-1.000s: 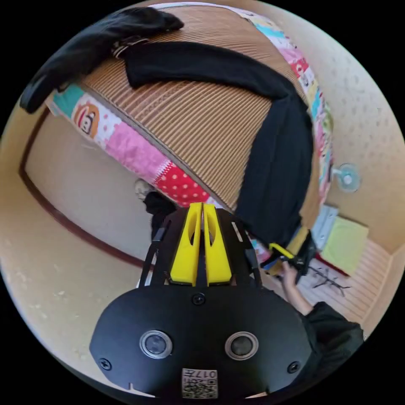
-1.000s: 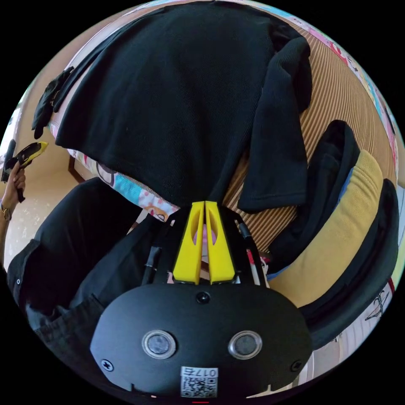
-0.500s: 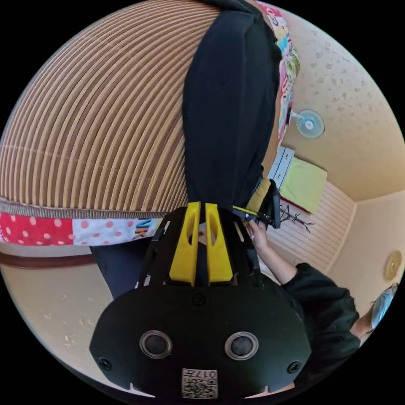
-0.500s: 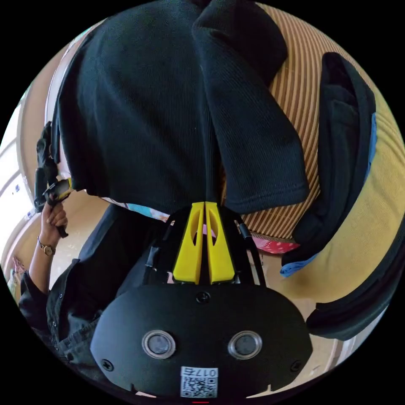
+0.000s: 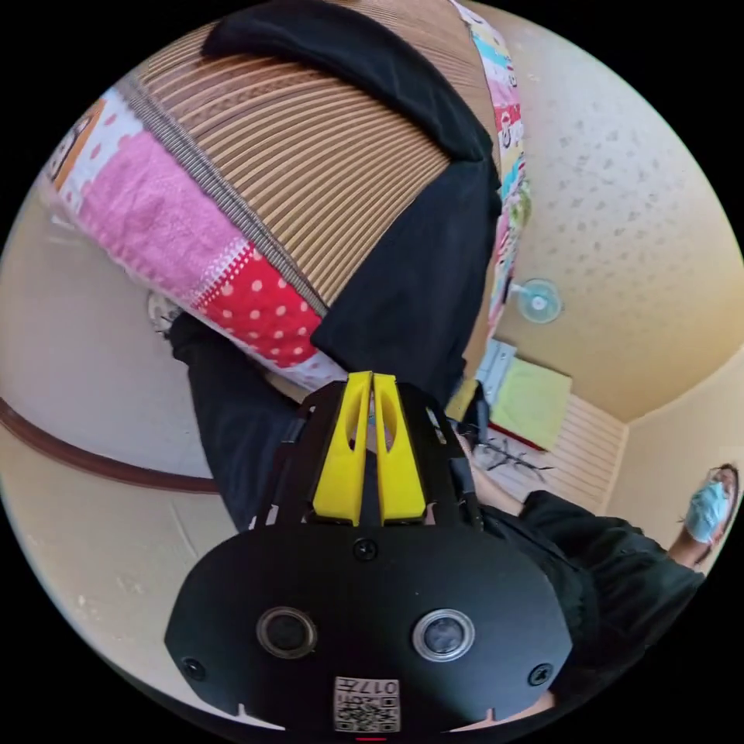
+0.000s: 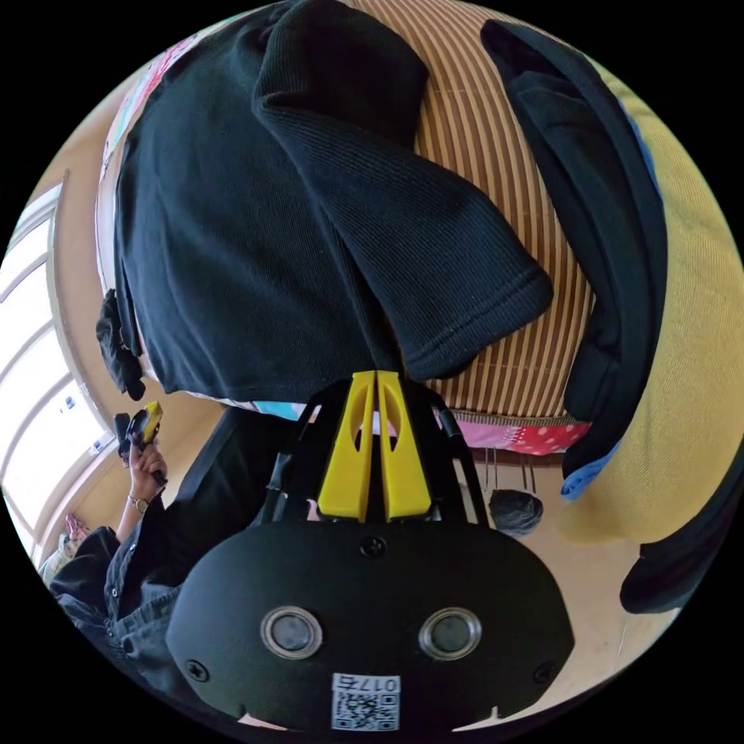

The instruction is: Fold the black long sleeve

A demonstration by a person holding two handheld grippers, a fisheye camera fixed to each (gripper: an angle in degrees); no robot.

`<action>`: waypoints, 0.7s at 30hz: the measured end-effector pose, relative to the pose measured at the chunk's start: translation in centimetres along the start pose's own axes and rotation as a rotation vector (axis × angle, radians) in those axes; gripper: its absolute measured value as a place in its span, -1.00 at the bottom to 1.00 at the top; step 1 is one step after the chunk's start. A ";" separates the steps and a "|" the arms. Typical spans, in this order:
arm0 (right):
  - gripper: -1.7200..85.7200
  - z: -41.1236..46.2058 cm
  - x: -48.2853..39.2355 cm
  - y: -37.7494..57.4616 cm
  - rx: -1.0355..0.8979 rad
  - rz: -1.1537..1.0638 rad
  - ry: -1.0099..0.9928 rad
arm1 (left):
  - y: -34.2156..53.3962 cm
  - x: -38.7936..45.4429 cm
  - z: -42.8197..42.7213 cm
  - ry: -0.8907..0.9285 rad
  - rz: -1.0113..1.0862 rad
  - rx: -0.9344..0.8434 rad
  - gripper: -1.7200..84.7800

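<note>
In the left gripper view, the left gripper (image 5: 370, 381) with two yellow plastic jaws has its jaws pressed together with only a thin slit between them, gripping nothing. Its tips stand just below the hem edge of the black long sleeve shirt (image 5: 418, 287); whether they touch the cloth cannot be told. The shirt lies spread on a brown striped ribbed mat (image 5: 310, 194), one sleeve stretching away across it. The mat covers a patchwork quilt (image 5: 194, 248) of pink and red dotted squares. The person's black sleeve (image 5: 597, 550) fills the lower right corner.

In the right gripper view, the right gripper (image 6: 377, 381) is likewise closed and empty, its tips just under the shirt's hem, where a sleeve cuff folds over the body. Contact is hidden. Beside the shirt lies a mustard-yellow and black folded garment pile (image 6: 666, 310), cut off at the edge. Far to the left, small, a hand (image 6: 143, 461) holds the other gripper.
</note>
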State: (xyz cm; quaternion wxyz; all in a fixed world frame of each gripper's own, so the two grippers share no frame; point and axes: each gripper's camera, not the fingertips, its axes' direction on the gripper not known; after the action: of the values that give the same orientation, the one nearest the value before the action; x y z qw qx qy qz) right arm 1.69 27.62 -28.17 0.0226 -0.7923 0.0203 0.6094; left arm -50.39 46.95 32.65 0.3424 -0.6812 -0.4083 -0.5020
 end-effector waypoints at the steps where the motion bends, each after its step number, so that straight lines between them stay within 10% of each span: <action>1: -0.95 -0.2 0.1 -0.1 -0.006 0.001 -0.006 | -0.5 0.8 0.5 -0.090 0.003 0.007 -0.97; 6: -0.95 -1.7 1.0 -1.3 -0.061 -0.013 -0.035 | -2.3 2.2 1.7 -0.161 -0.065 0.145 -0.84; 16: -0.96 -0.7 -2.0 1.0 -0.212 -0.091 0.130 | -1.8 5.3 4.4 -0.535 0.089 -0.114 -0.96; 21: -0.96 2.9 -4.2 2.3 -0.457 -0.199 0.191 | 1.0 1.2 1.1 -0.469 -0.180 -0.072 -0.96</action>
State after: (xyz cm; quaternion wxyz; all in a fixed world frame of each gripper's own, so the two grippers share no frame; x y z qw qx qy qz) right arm -2.36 25.51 -24.88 -0.0992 -0.8288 -0.1938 0.5155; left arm -48.90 47.73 33.45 0.1676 -0.7517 -0.5174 -0.3730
